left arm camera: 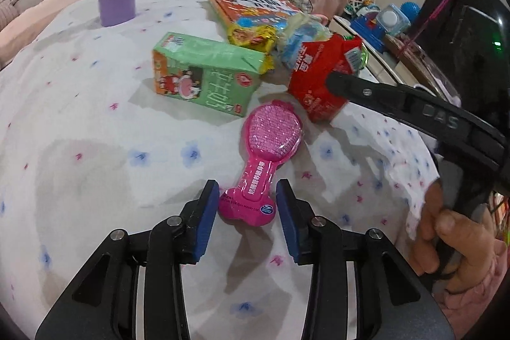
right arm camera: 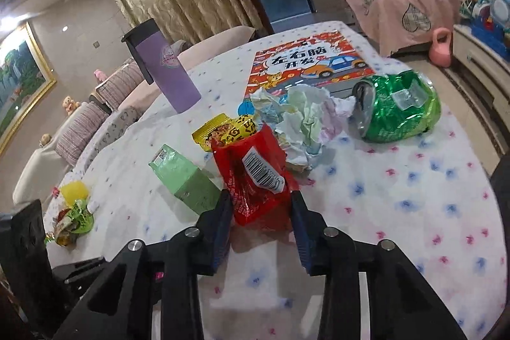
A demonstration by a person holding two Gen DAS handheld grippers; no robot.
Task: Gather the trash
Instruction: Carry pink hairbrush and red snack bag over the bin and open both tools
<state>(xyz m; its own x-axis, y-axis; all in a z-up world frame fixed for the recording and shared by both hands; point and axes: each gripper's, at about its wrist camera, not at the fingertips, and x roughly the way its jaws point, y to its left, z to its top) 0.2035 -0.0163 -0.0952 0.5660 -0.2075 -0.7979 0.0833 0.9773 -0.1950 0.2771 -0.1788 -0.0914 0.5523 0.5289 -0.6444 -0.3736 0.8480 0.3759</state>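
Note:
My left gripper (left arm camera: pixel 248 188) is open, its pads on either side of the handle end of a pink toy blister pack (left arm camera: pixel 266 153) lying on the table. My right gripper (right arm camera: pixel 259 201) is open with its pads either side of a red carton (right arm camera: pixel 255 177), which also shows in the left wrist view (left arm camera: pixel 322 78); I cannot tell if the pads touch it. A green milk carton (left arm camera: pixel 204 72) lies on its side, also seen in the right wrist view (right arm camera: pixel 188 177). Nearby lie a yellow snack wrapper (right arm camera: pixel 226 131), crumpled paper (right arm camera: pixel 302 120) and a crushed green can (right arm camera: pixel 398 110).
A purple bottle (right arm camera: pixel 169 69) stands at the back of the white flowered tablecloth (right arm camera: pixel 414 212). A children's book (right arm camera: pixel 312 62) lies behind the trash. More wrappers (right arm camera: pixel 75 214) sit at the table's left edge. A cabinet with toys (left arm camera: pixel 379 21) stands to the right.

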